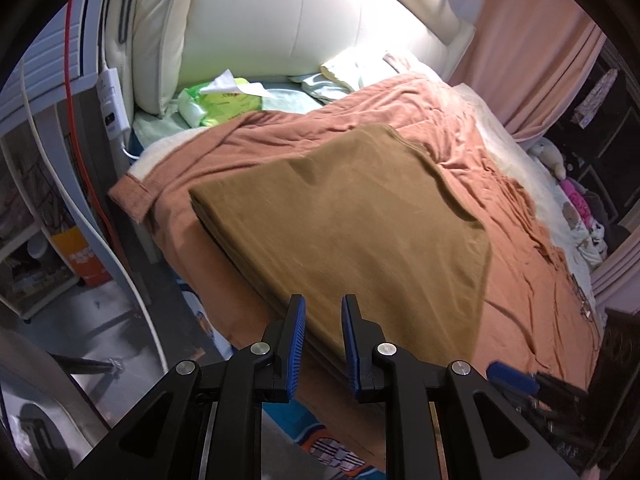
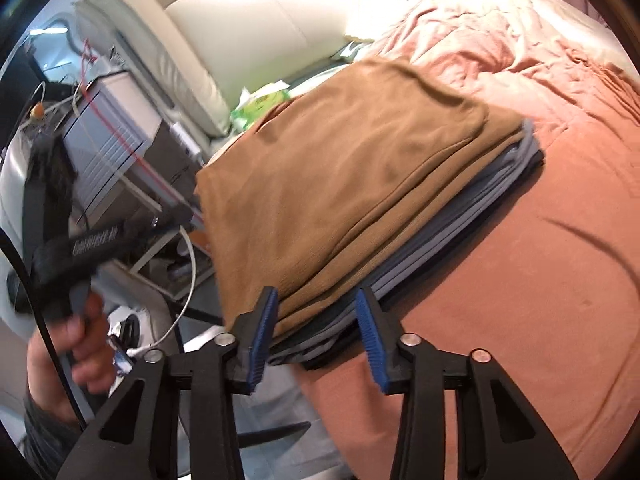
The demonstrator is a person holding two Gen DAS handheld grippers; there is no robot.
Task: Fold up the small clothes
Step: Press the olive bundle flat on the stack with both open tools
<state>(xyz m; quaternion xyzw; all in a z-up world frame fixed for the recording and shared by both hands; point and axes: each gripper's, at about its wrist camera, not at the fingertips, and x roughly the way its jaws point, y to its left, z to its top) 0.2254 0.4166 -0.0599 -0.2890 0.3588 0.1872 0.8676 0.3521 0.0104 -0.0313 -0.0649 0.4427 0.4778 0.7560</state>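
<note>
Bedding the colour of terracotta covers the bed [image 1: 532, 264] in front of you, with a cream padded headboard [image 1: 304, 20] at the far end and a green tissue pack [image 1: 218, 104] lying by the pillows. On that cover sits the stack of folded clothes [image 2: 440, 216], grey and dark pieces underneath and a brown garment [image 1: 340, 216] folded flat on top.

Your left gripper [image 1: 323, 344] hangs over the stack's near edge with its jaws parted a modest way and nothing between the blue pads [image 1: 297, 340]. Your right gripper [image 2: 316, 334] is spread wider, also empty, its tips just at the stack's near corner, where the layered edges fan out. (The right view is motion-blurred, so I can't tell whether either pad actually touches the cloth.) Your left hand [image 2: 82, 344] shows in the right view, wrapped round the other tool's handle off the bed's side.

What the next move turns on: the stack lies straight ahead of both tools and reaches away from you toward the headboard, its long axis running roughly along the line of your fingers. The right gripper looks the nearer one to the layered side edge; the left sits over the top garment's near hem. The brown piece appears fully folded, so I'd judge this item finished and the stack ready to be squared or left alone.
</note>
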